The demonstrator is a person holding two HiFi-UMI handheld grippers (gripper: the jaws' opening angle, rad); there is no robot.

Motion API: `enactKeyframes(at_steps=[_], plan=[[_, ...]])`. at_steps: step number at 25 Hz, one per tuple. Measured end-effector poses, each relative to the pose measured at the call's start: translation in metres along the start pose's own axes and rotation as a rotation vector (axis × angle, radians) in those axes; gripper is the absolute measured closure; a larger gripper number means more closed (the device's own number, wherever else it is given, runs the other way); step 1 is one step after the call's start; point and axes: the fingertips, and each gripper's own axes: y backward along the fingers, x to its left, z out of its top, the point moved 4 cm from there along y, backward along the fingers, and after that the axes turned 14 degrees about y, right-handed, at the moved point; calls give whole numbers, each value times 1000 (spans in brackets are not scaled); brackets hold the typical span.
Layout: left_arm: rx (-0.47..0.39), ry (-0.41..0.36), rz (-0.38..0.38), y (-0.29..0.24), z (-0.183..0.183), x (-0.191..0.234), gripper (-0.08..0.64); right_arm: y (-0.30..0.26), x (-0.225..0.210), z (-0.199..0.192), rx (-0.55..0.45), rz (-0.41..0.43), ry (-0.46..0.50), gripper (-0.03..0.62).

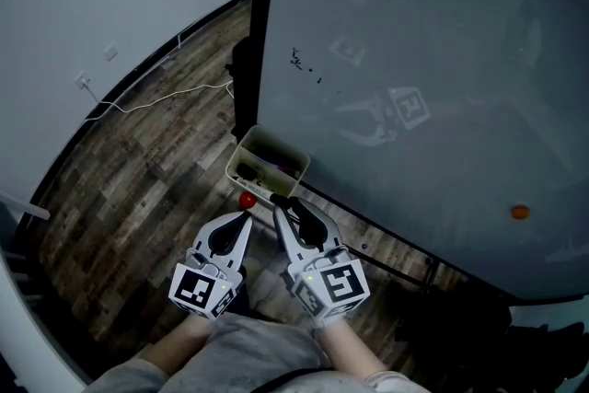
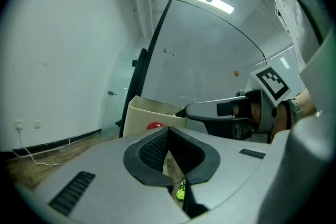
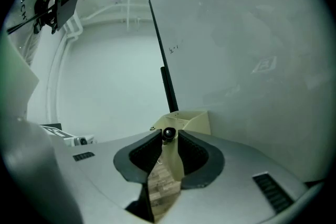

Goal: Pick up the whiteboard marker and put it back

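Note:
The whiteboard marker (image 3: 168, 134) shows end-on as a small dark round tip between my right gripper's (image 3: 168, 136) jaw tips. The jaws stand slightly apart around it, right at the cream tray (image 3: 195, 120) fixed to the whiteboard's lower corner. In the head view the right gripper (image 1: 284, 202) reaches the tray's (image 1: 241, 154) near rim. The left gripper (image 1: 245, 220) hangs just left of it, shut and empty, its pads meeting at the tips (image 2: 167, 129). From the left gripper view, the right gripper (image 2: 185, 111) lies across the tray (image 2: 140, 113).
The large whiteboard (image 1: 414, 60) fills the right side, with small marks and an orange dot (image 1: 520, 213). A red round thing (image 1: 247, 200) sits by the tray's near corner. The black stand post (image 1: 245, 78) rises beside it. A white cable (image 1: 166, 98) runs over the wooden floor.

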Motion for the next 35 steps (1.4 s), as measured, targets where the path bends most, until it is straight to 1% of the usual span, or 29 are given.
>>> enactKeyframes(at_steps=[2, 5, 9, 11, 16, 22, 27, 35], plan=[[-4, 1, 5, 1, 1, 1, 545, 1, 0, 0, 6, -6, 10, 504], [-5, 1, 11, 3, 1, 3, 545, 1, -1, 1, 3, -13, 4, 505], [-2, 10, 16, 6, 0, 4, 545, 0, -1, 5, -18, -27, -58, 505], [2, 15, 18, 6, -1, 4, 545, -1, -1, 5, -17, -33, -72, 502], [9, 23, 20, 8, -5, 5, 545, -1, -2, 5, 2, -54, -42, 503], [9, 27, 19, 8, -6, 6, 545, 6, -2, 9, -27, -61, -5, 511], [13, 30, 17, 7, -8, 4, 545, 13, -1, 11, -31, -44, 17, 511], [17, 31, 16, 7, -9, 5, 545, 14, 2, 9, -30, -27, 27, 511]])
